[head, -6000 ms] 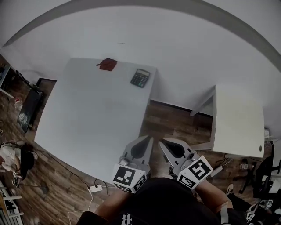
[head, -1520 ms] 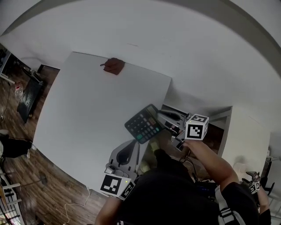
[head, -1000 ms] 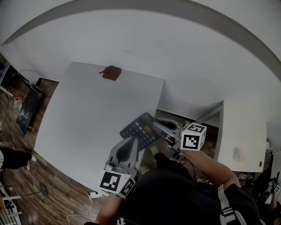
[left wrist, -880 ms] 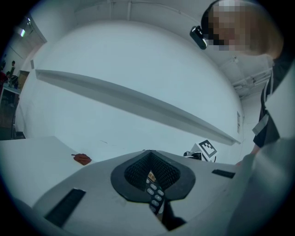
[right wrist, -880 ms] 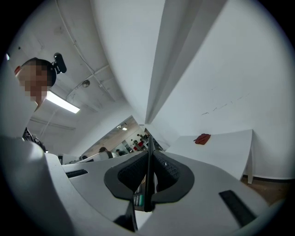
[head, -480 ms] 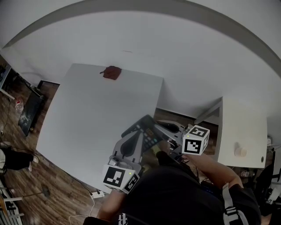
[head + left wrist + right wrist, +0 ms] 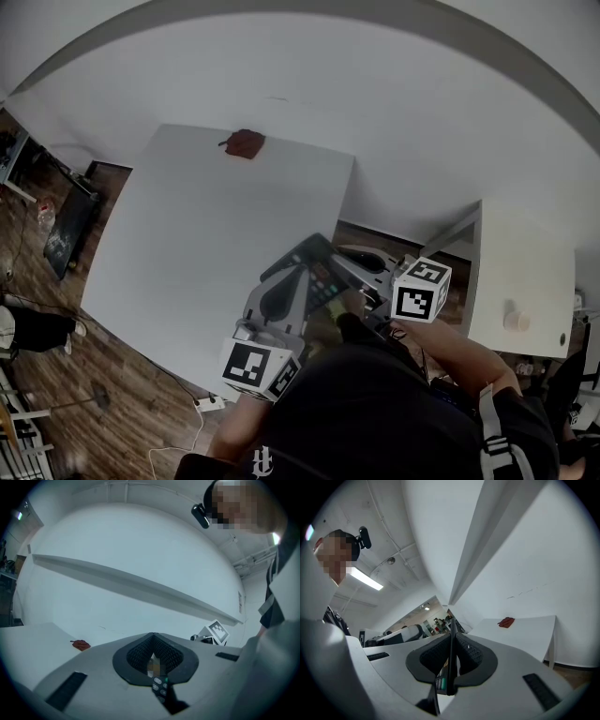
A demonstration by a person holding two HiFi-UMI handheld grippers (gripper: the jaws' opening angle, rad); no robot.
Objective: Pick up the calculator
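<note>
Right tool (image 7: 451, 660) clamps the calculator (image 7: 315, 265) edge-on; left tool (image 7: 153, 651) has jaws together nearby.

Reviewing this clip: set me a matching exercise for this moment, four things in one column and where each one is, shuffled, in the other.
Things:
1. calculator
2. red object
3. small pale object
4. left gripper

Places:
A. on the smaller white table at right
B. at the far edge of the large table
C. clamped edge-on in the right gripper
D. close beside the calculator, on its left in the head view

Pairs: 1-C, 2-B, 3-A, 4-D
</note>
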